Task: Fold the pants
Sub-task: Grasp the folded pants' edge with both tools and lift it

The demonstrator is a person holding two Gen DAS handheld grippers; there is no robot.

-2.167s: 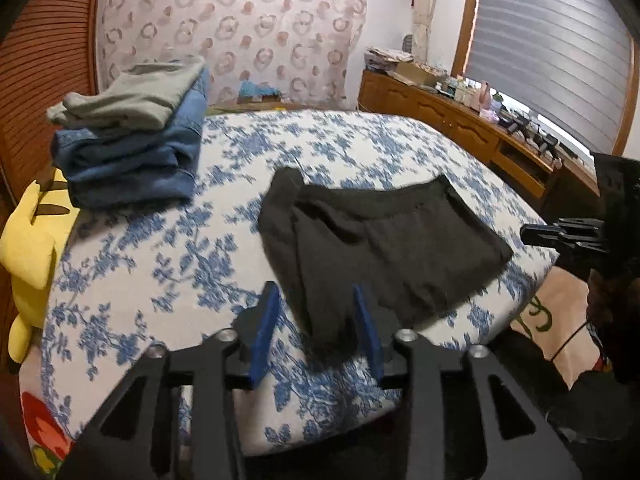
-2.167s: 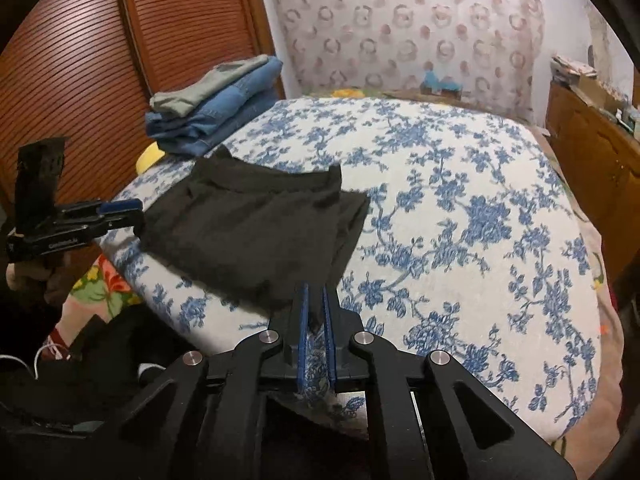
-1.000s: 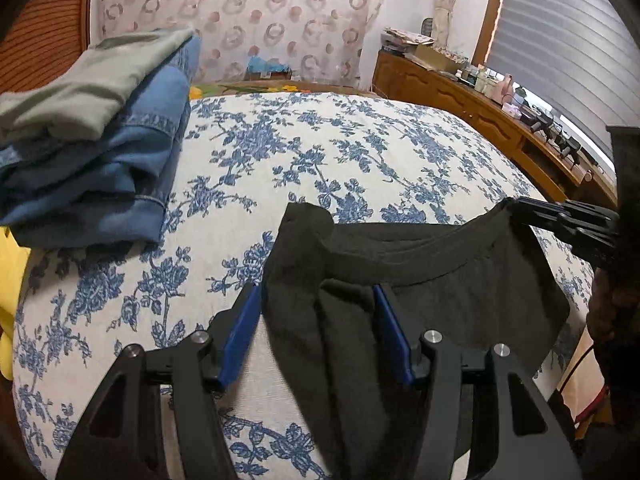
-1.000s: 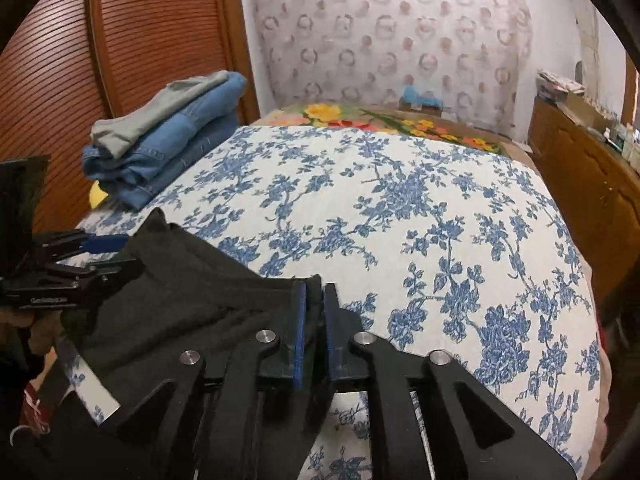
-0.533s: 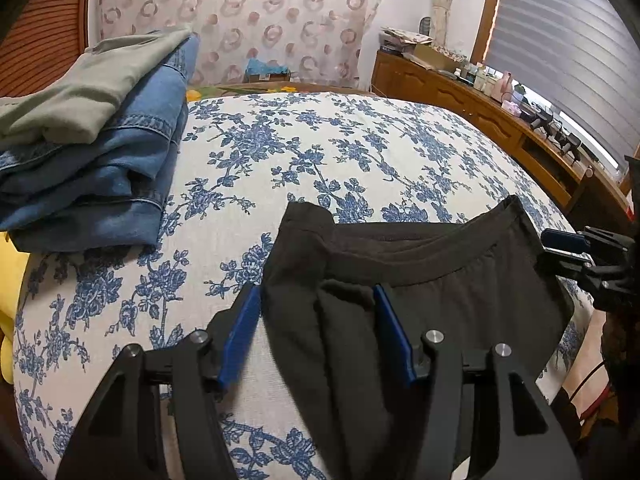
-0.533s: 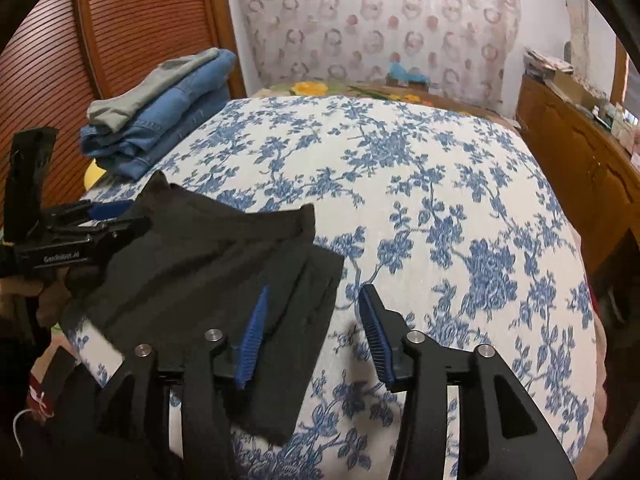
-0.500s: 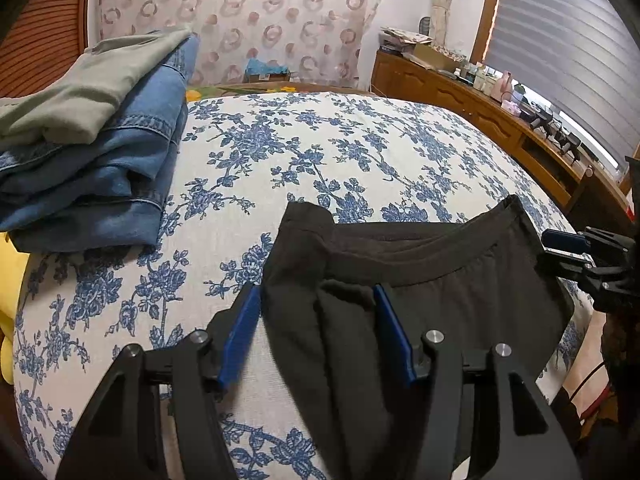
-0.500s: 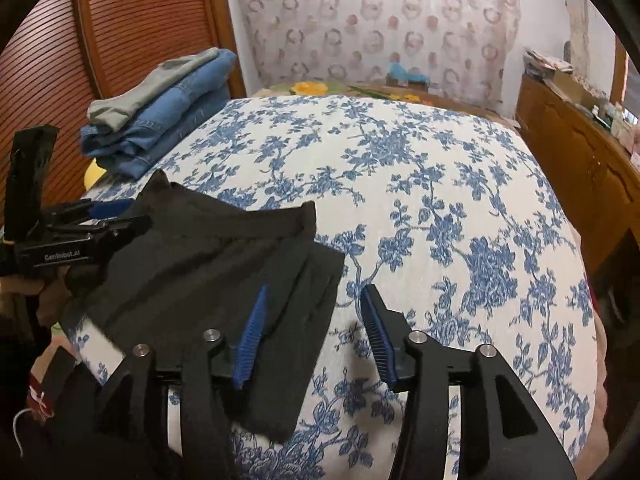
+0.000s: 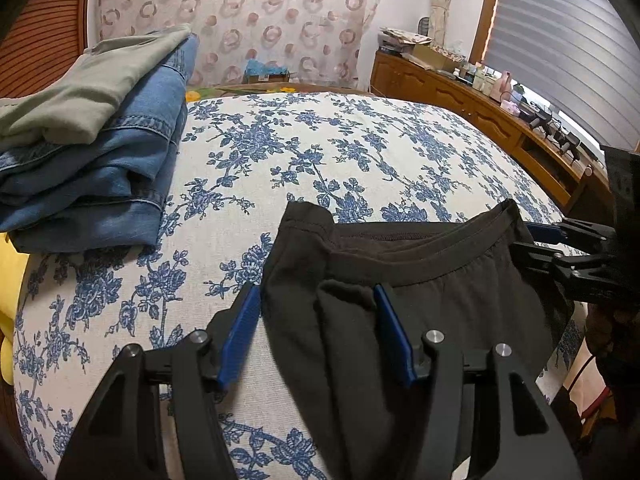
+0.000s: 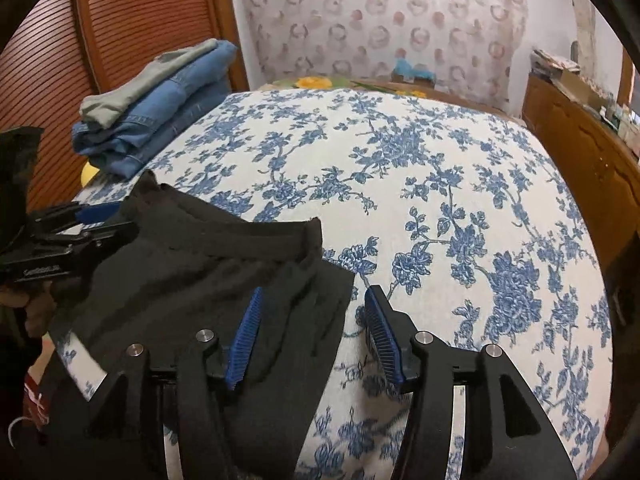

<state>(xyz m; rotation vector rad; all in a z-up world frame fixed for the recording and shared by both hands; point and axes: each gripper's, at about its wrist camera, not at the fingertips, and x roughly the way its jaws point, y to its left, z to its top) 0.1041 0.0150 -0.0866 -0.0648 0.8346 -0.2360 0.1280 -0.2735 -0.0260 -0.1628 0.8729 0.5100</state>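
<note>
The black pants lie folded on the blue-flowered bed cover, waistband toward the far side; they also show in the right wrist view. My left gripper is open, its blue pads on either side of the pants' left edge, holding nothing. My right gripper is open over the pants' right edge, holding nothing. Each gripper shows in the other's view, the right one and the left one, at opposite ends of the waistband.
A stack of folded blue jeans with a grey-green garment on top sits at the bed's left. A yellow cushion lies beside it. A wooden sideboard with clutter runs along the right.
A second ago my right gripper was shut on the pants' edge; it has opened and let go. The pants now rest farther onto the bed. My left gripper stays open.
</note>
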